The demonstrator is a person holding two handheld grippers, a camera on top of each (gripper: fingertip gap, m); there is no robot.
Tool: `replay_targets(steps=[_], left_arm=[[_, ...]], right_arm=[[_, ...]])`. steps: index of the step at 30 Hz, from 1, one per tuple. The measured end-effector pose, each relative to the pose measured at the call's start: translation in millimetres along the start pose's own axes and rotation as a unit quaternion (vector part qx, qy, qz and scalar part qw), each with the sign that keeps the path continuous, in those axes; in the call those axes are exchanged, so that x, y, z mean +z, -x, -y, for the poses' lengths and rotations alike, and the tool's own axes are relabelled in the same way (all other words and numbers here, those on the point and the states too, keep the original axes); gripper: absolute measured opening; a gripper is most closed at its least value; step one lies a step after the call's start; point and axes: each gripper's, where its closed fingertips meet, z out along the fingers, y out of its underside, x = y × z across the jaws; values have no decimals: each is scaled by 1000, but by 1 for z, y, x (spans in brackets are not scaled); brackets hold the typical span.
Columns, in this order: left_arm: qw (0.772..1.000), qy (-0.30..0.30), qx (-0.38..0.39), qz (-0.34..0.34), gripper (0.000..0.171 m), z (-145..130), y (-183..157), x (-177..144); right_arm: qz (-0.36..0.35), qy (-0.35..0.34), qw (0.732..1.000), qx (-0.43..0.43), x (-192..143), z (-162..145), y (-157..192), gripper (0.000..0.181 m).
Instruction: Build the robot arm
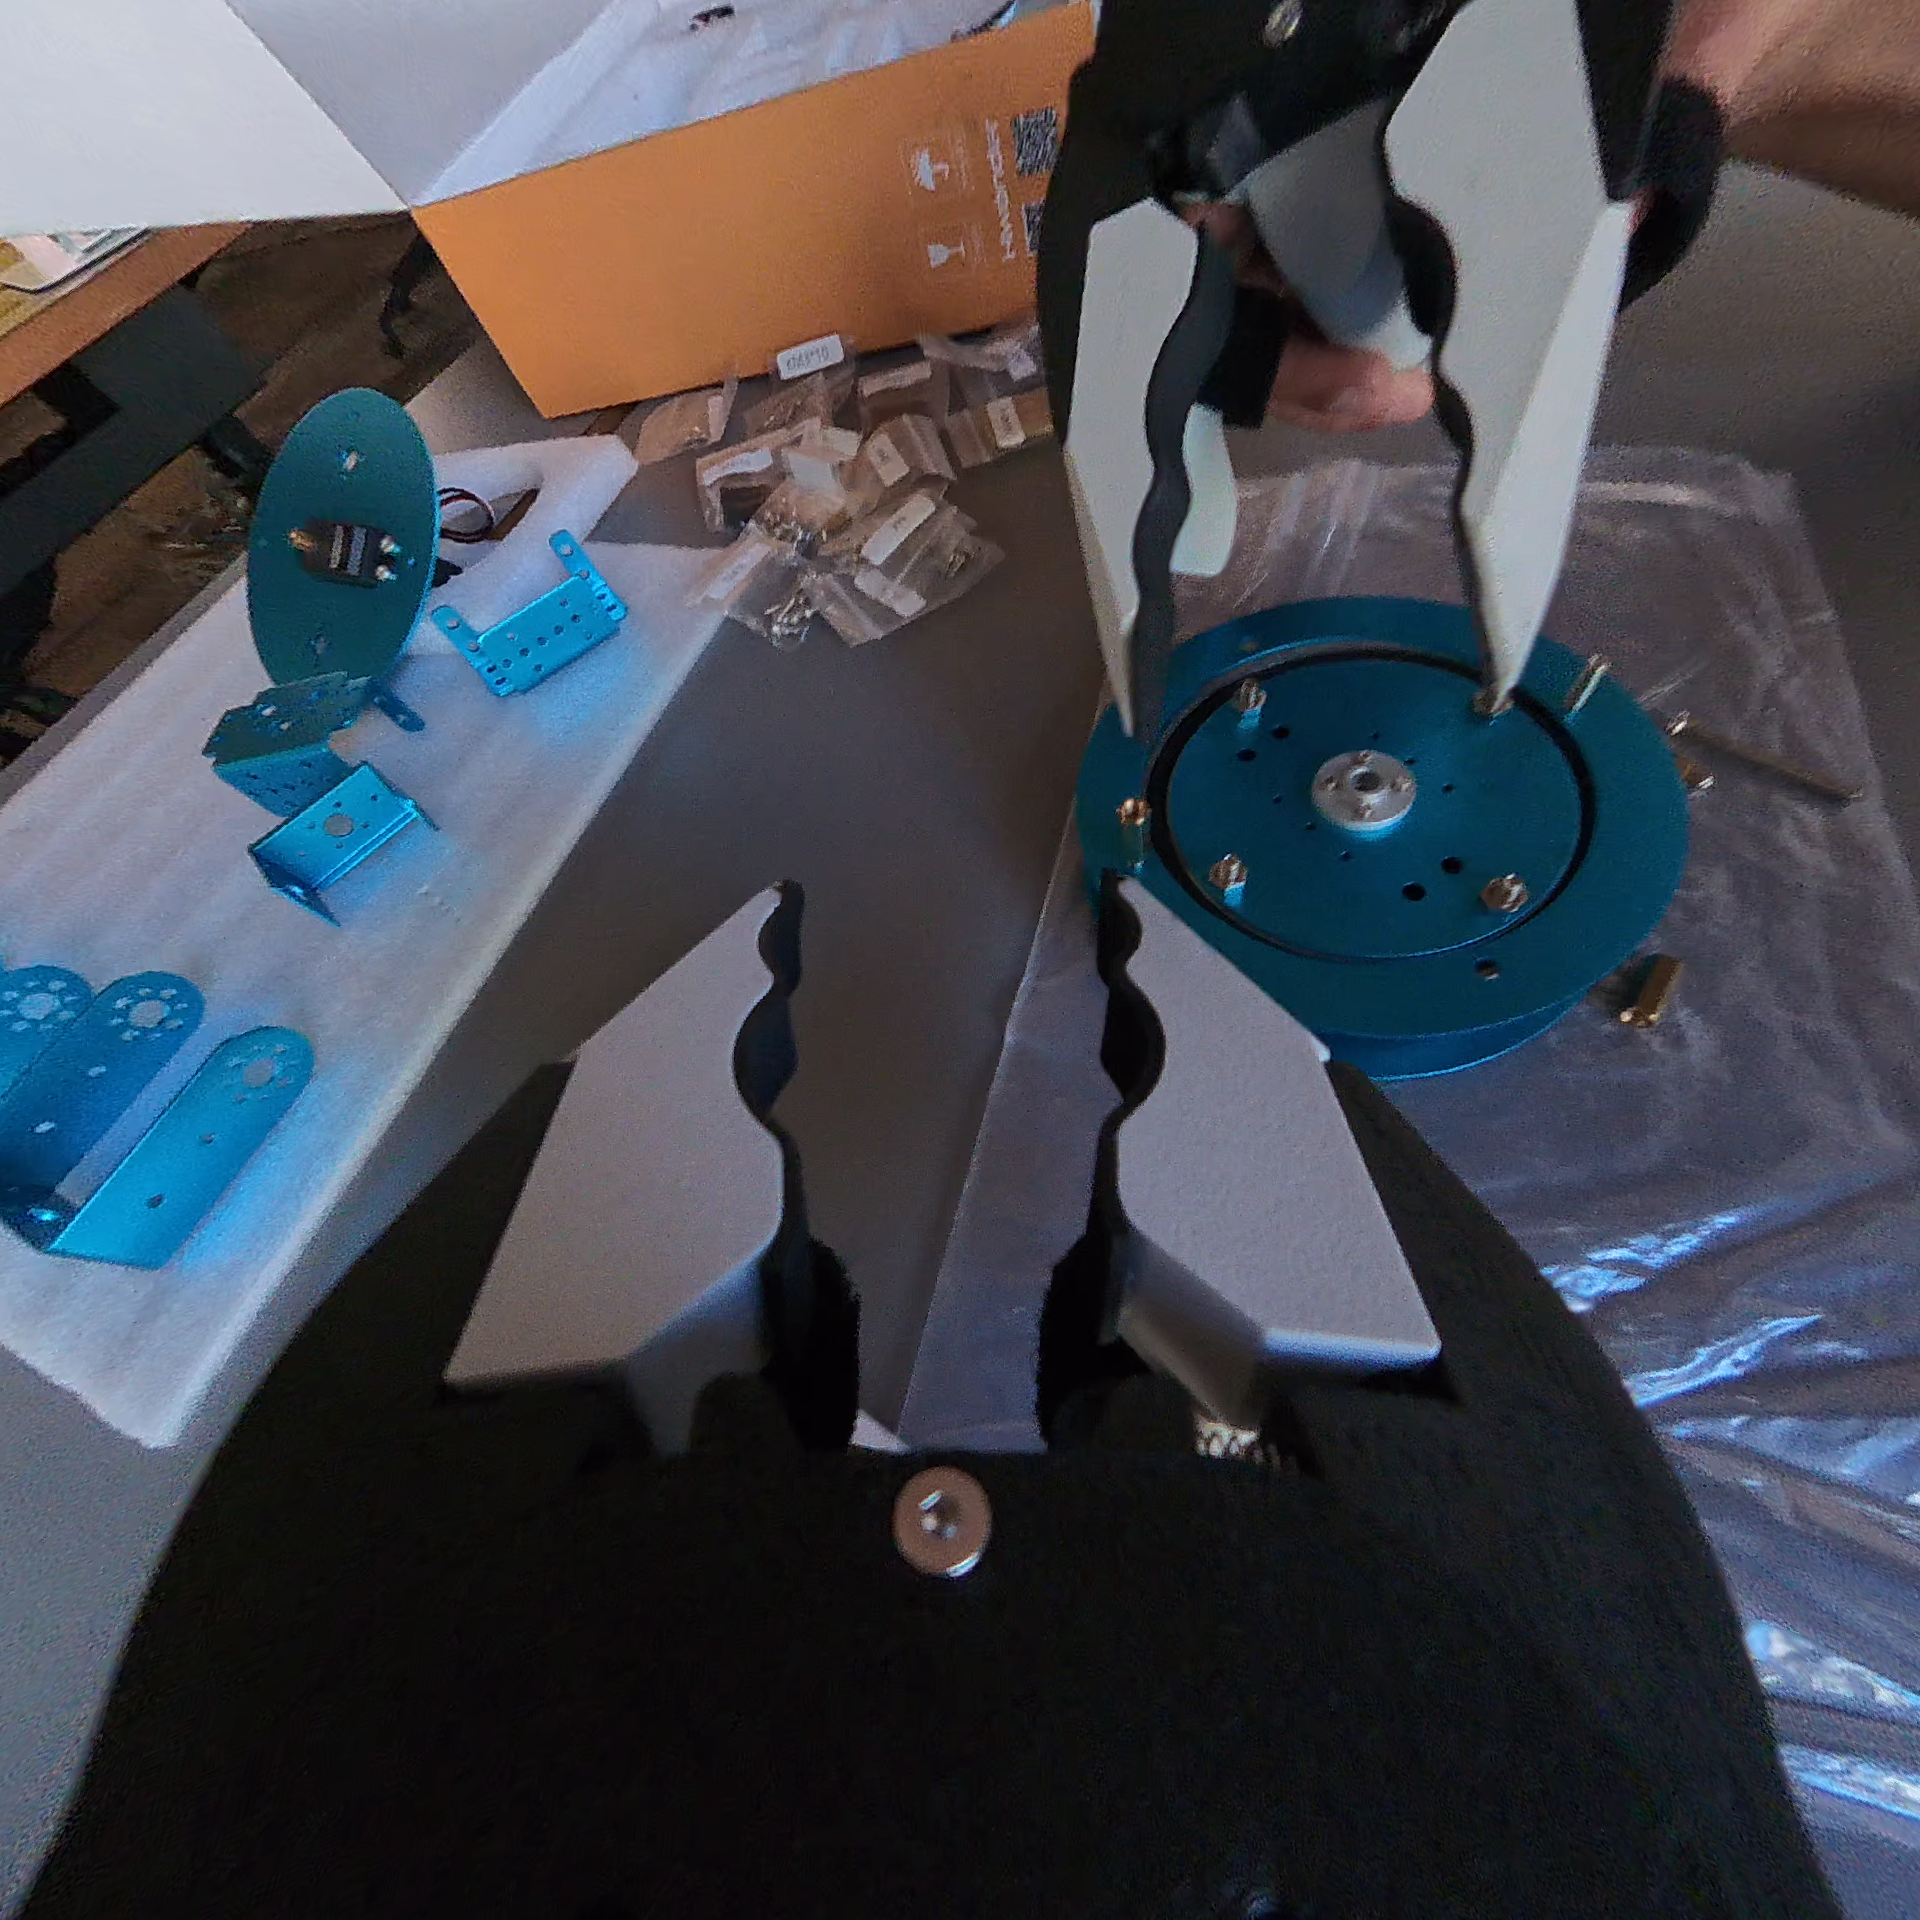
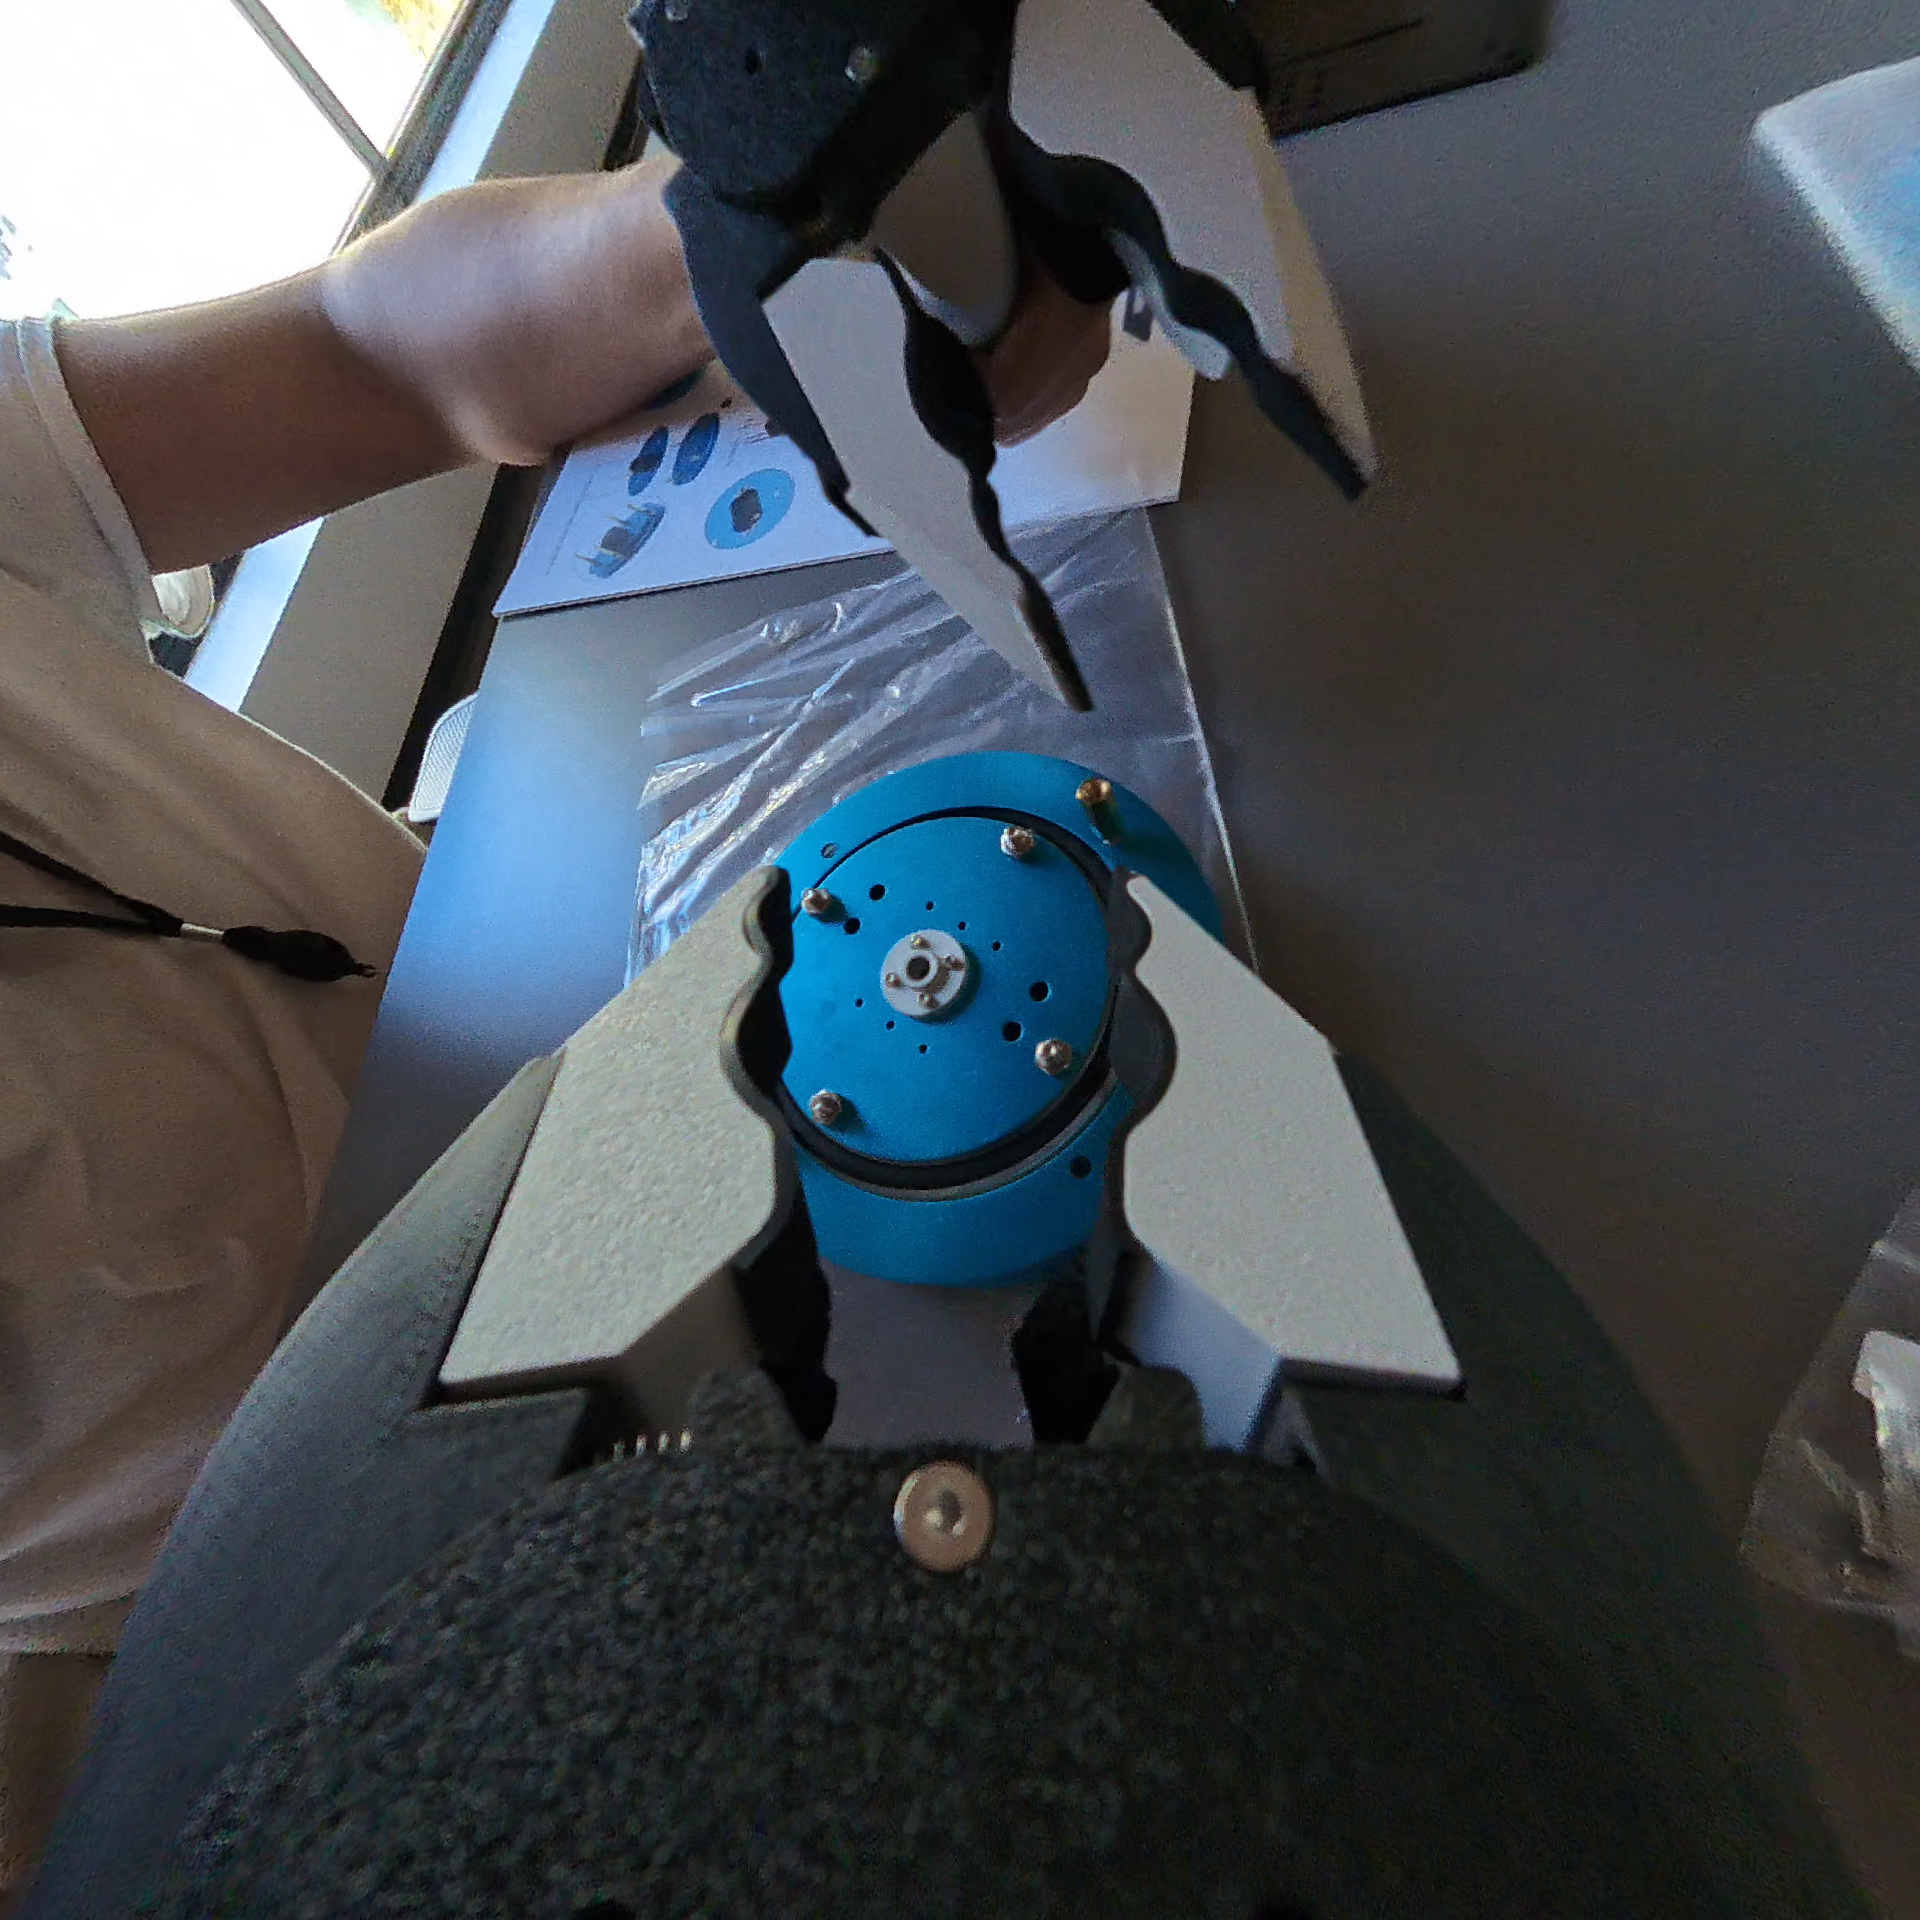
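Metal, anodised blue, makes up the round turntable assembly (image 1: pixel 1382 935): an inner disc set inside a wider ring, with a silver hub (image 1: pixel 1363 787) at its centre and short brass standoffs (image 1: pixel 1647 992) standing up from it. It lies flat on a crinkled clear plastic bag (image 1: pixel 1714 1247) on the grey desk (image 1: pixel 883 779).

The right tool (image 2: pixel 948 904) hangs over it with jaws spread, one tip at a standoff on the inner disc and the other at the outer ring's edge, gripping nothing. The left tool (image 1: pixel 951 894) is also spread and empty, one tip just beside the ring's near rim.

The assembly is probably rigid and fairly heavy for its size, with a smooth finish that may slip. The outer rim, taken across its width, looks the surest hold. The thin standoffs look easy to bend or loosen, and the bag beneath may slide.

As for writing, the orange-brown cardboard box (image 1: pixel 727 239) carries printed symbols and square codes. The heap of small clear hardware bags (image 1: pixel 862 540) has white labels. A white illustrated sheet (image 2: pixel 665 520) shows blue parts. Blue perforated metal brackets (image 1: pixel 530 623) lie on a white foam sheet (image 1: pixel 312 935).
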Motion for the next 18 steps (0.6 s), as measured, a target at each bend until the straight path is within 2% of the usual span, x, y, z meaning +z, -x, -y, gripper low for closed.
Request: replay_targets(steps=[5, 9, 13, 18], left_arm=[[1000, -4, 25, -14, 57, 11, -20, 17], [998, 26, 53, 14, 57, -1, -16, 26], [999, 27, 30, 16, 56, -7, -3, 14], [999, 18, 0, -28, 55, -7, -16, -5]], right_arm=[[15, -4, 1000, 1, 14, 10, -2, 67], [27, 7, 1000, 3, 22, 9, 4, 68], [33, 7, 999, 12, 7, 0, 12, 61], [-18, -27, 999, 4, -29, -7, 6, 64]])
